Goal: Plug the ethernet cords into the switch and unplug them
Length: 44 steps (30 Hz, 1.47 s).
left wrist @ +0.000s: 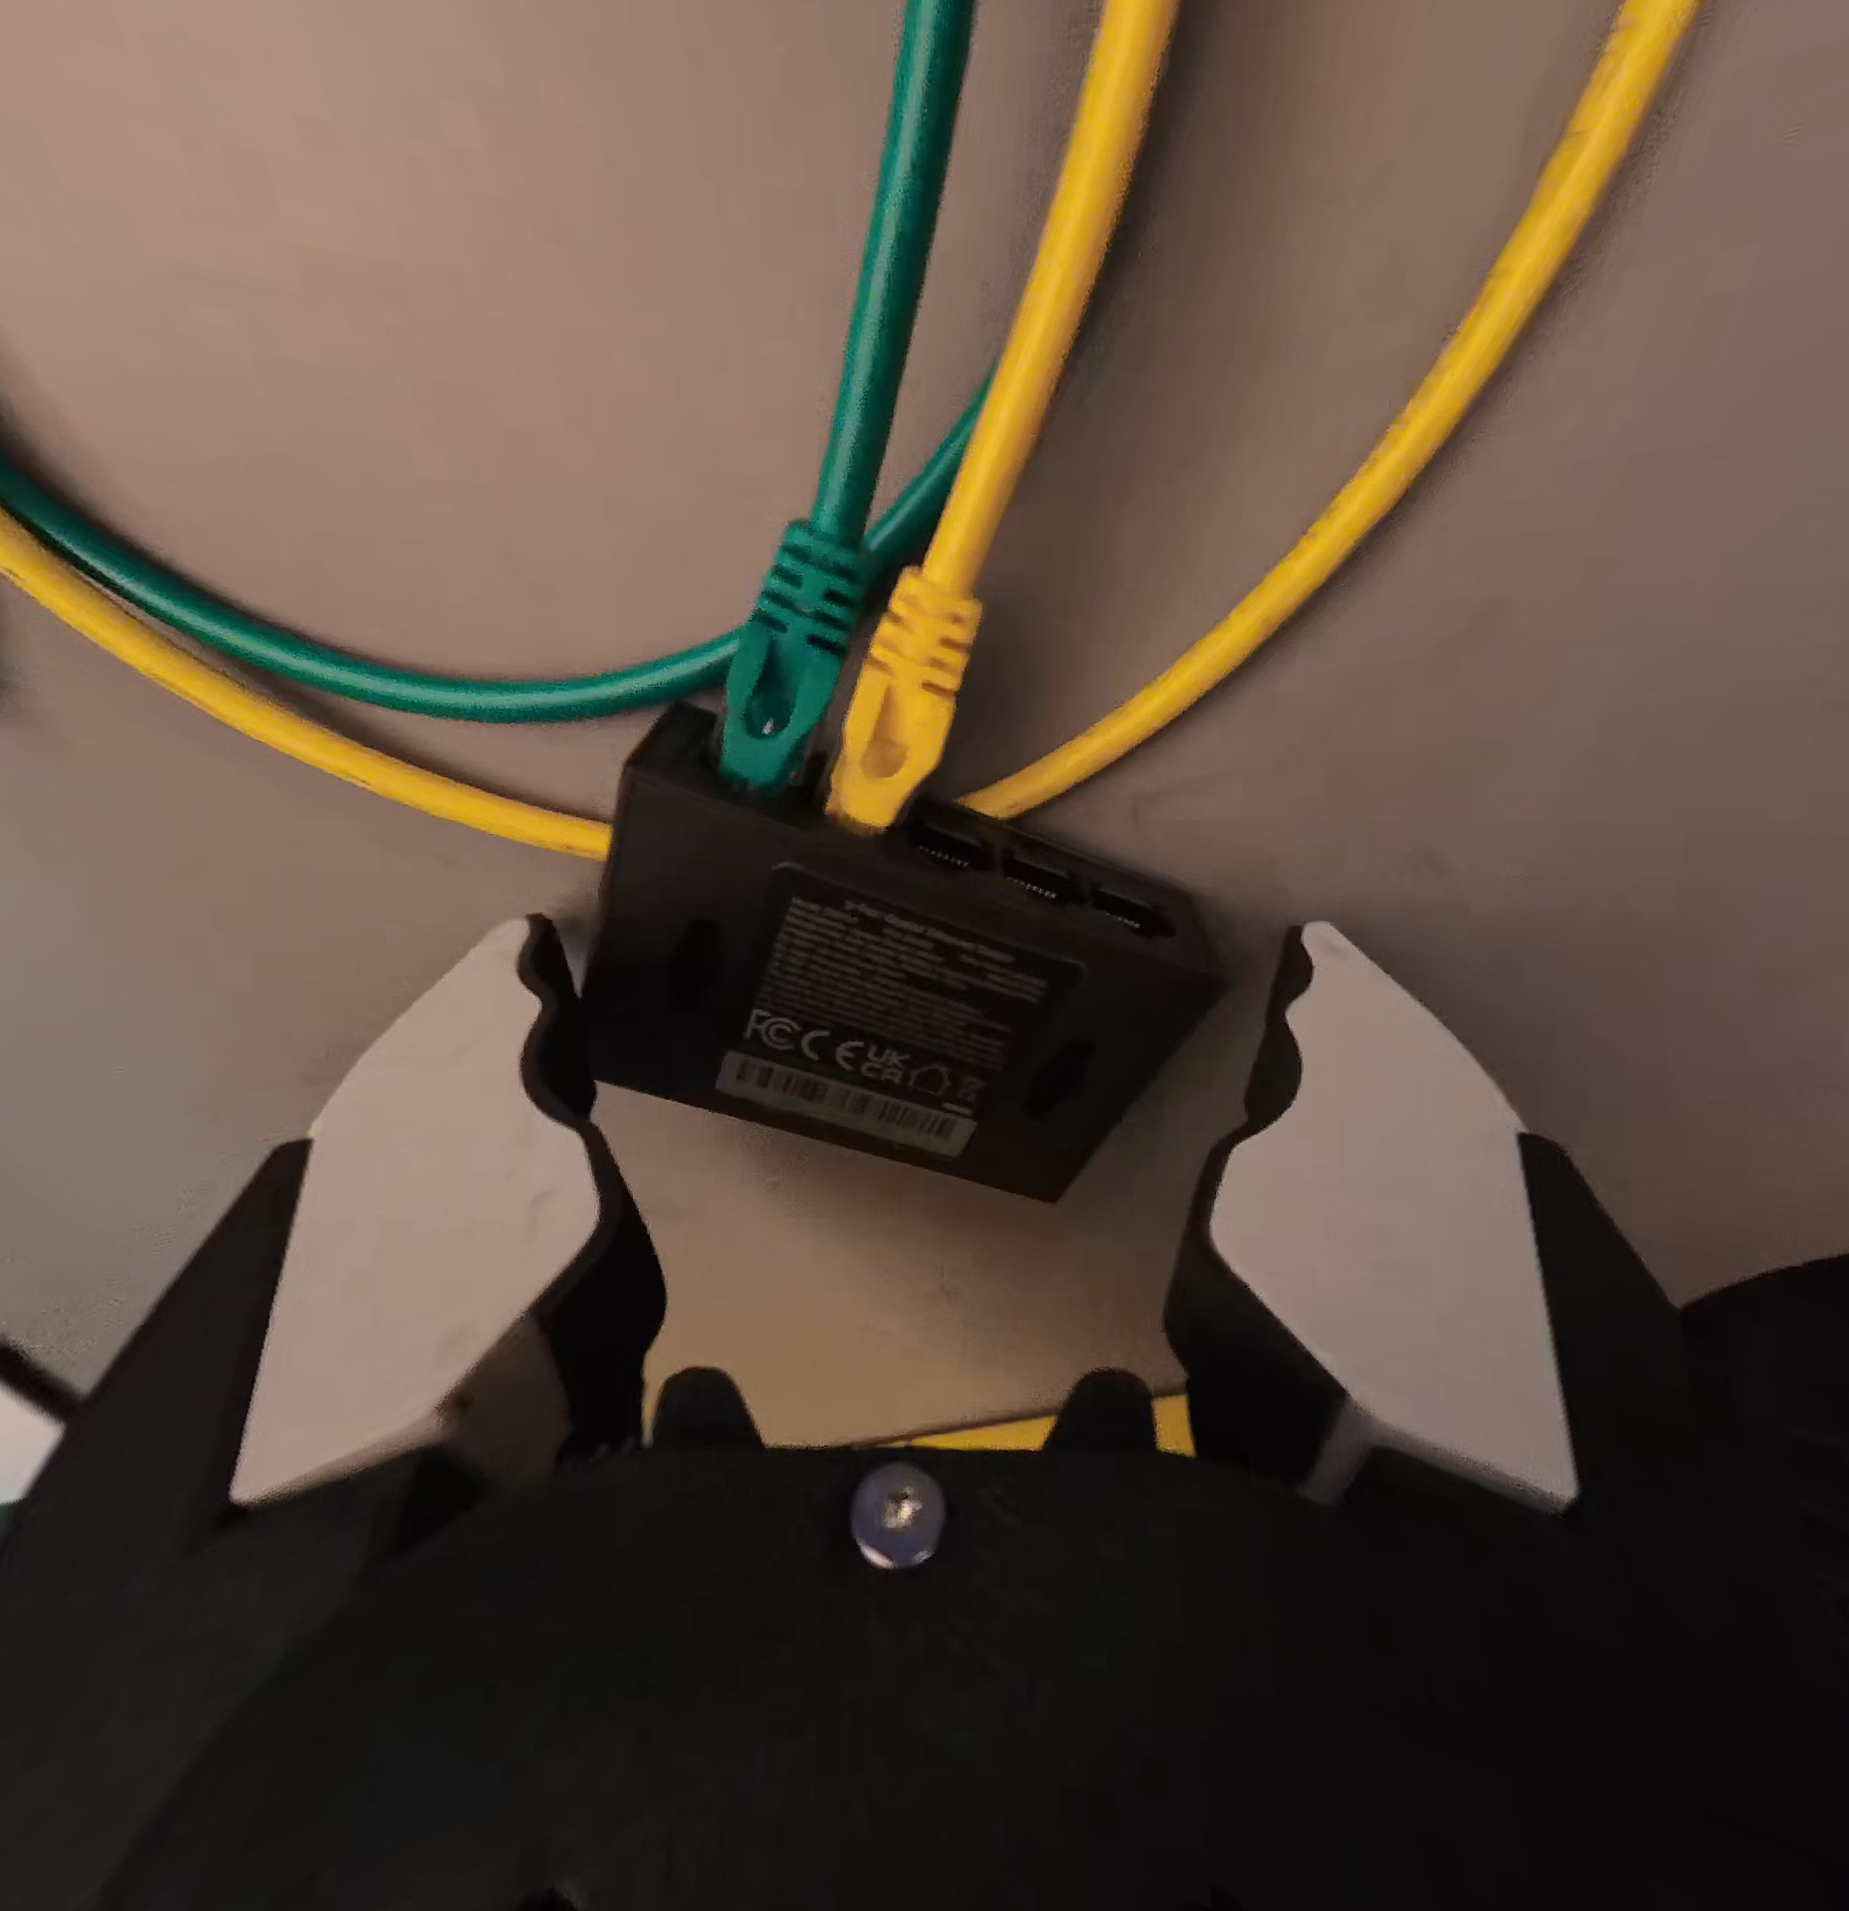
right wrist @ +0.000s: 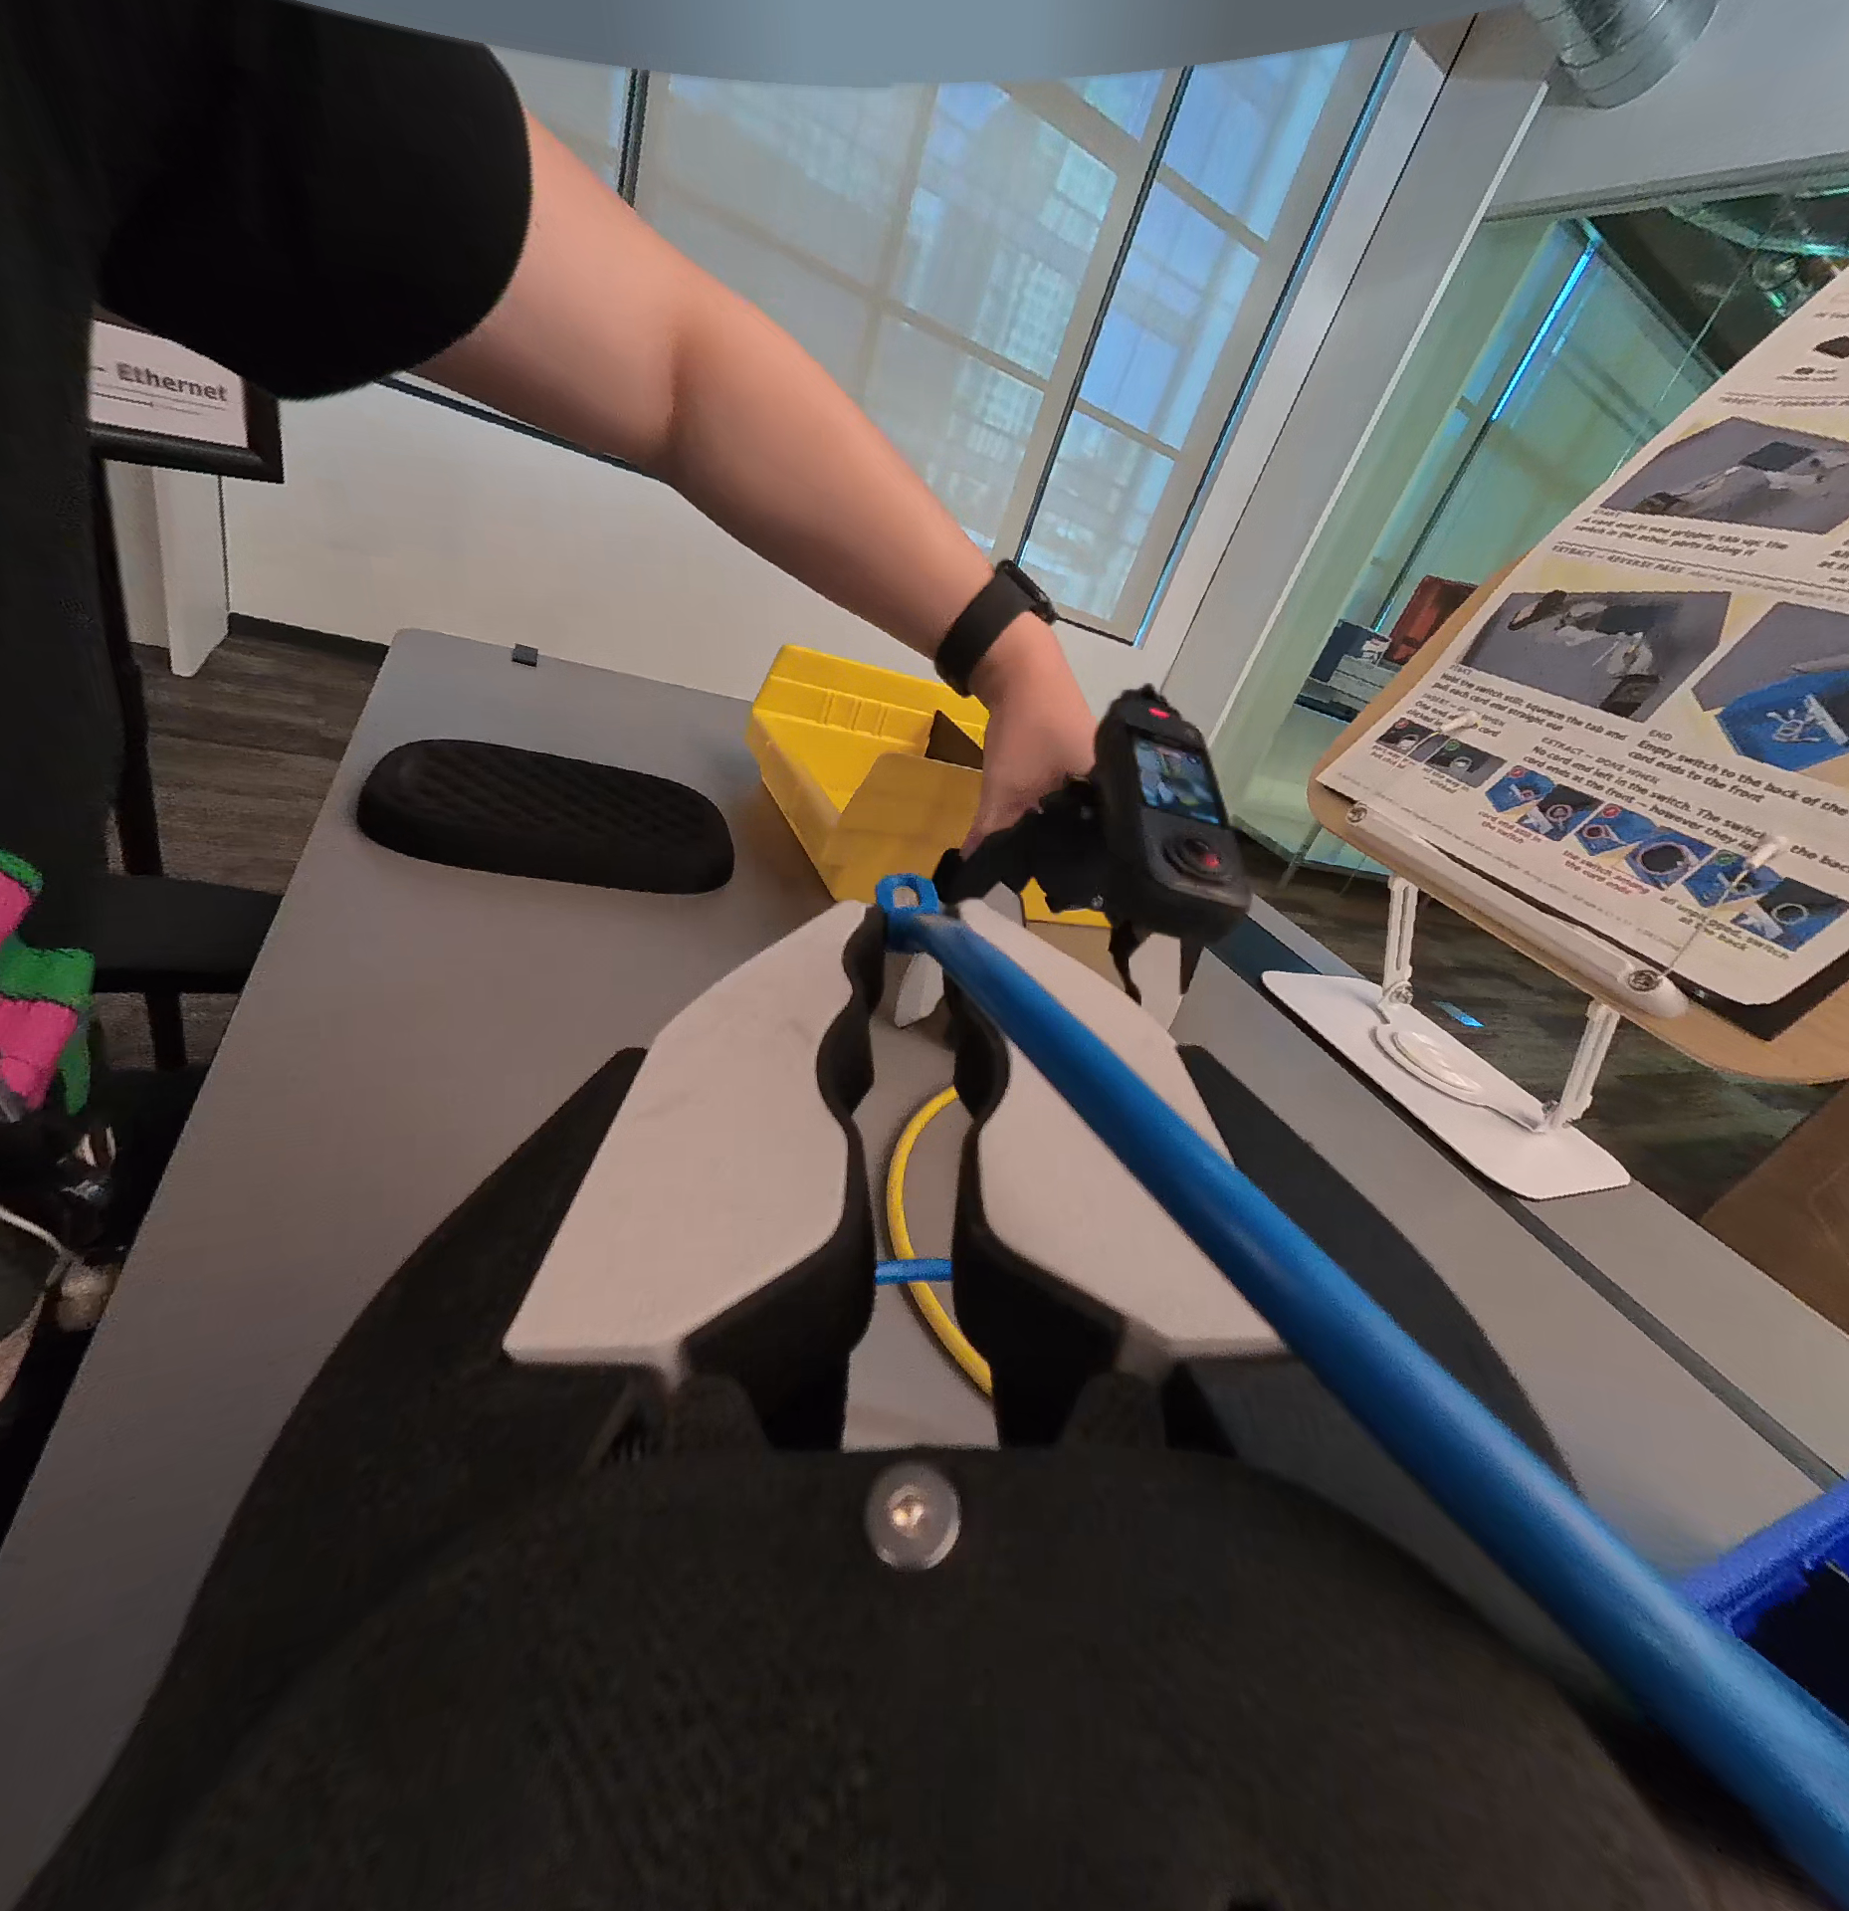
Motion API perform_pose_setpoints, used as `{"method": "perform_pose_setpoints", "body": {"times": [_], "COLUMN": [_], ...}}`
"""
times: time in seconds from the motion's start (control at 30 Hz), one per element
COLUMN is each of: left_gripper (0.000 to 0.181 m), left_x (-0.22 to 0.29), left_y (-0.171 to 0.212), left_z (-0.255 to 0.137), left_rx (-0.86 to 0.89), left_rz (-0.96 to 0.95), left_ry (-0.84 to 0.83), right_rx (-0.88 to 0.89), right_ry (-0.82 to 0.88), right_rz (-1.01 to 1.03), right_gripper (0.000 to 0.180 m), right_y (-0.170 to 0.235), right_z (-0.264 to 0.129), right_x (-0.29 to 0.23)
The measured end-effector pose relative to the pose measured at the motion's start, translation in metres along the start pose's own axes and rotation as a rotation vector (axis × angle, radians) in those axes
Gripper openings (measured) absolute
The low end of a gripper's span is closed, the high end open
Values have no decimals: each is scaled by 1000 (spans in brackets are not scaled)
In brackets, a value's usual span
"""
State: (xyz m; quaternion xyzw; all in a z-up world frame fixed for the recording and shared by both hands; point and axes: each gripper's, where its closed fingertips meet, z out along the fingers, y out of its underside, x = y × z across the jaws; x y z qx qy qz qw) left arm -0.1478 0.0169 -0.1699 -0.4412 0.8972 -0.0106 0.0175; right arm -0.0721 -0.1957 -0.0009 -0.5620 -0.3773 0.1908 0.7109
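In the left wrist view the black switch (left wrist: 900,1013) lies label side up on the grey table (left wrist: 383,310). A green cord's plug (left wrist: 786,672) and a yellow cord's plug (left wrist: 905,703) sit in two neighbouring ports; three ports (left wrist: 1034,874) beside them are empty. My left gripper (left wrist: 920,941) is open, one finger on each side of the switch. My right gripper (right wrist: 912,931) is shut on the plug end (right wrist: 905,895) of a blue cord (right wrist: 1262,1241), held above the table. The switch is hidden in the right wrist view.
Loops of yellow cord (left wrist: 1417,465) and green cord (left wrist: 279,641) lie around the switch. In the right wrist view stand a yellow bin (right wrist: 858,745), a black pad (right wrist: 538,817), an instruction board on a white stand (right wrist: 1623,776), a blue bin (right wrist: 1789,1551) and a person's arm (right wrist: 745,434). My hands' fingertips stand some 25 centimetres from each other.
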Motion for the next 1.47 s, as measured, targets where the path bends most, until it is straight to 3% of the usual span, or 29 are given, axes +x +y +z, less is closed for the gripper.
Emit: {"method": "perform_pose_setpoints", "body": {"times": [0.13, 0.27, 0.37, 0.47, 0.53, 0.7, 0.87, 1.2, 1.33, 1.47], "left_gripper": [117, 119, 126, 120, 115, 79, 61, 61, 60, 61], "left_x": [-3, -4, -7, -2, 8, 11, 17, 14, 16, 37], "left_y": [2, 9, 8, 15, 12, 12, 18, 18, 16, -18], "left_z": [-1, -3, -18, -33, -31, -10, -9, -9, -12, -30], "left_rx": [-13, -27, 36, 66, 117, 142, 13, -61, -37, 174], "left_rz": [-3, -156, -329, -619, -765, -980, -1041, -932, -971, -1209], "left_ry": [12, -25, -102, -152, -122, -72, -49, -5, 121, 555], "right_rx": [-1, -19, -28, -25, -17, -3, 17, 22, 17, -15], "right_ry": [9, 16, 8, 4, -3, -22, -20, -34, -30, -45], "right_rz": [7, -7, -9, -2, 4, -1, 4, -14, -7, 47], "right_gripper": [11, 11, 11, 11, 11, 11, 11, 11, 11, 11], "right_y": [3, 7, 8, 9, 8, 4, 1, -1, 0, 8], "right_z": [-1, -1, 0, 0, 0, 0, -3, -3, -4, 0], "right_x": [0, -1, -2, -4, -6, -11, -10, -15, -15, -15]}}
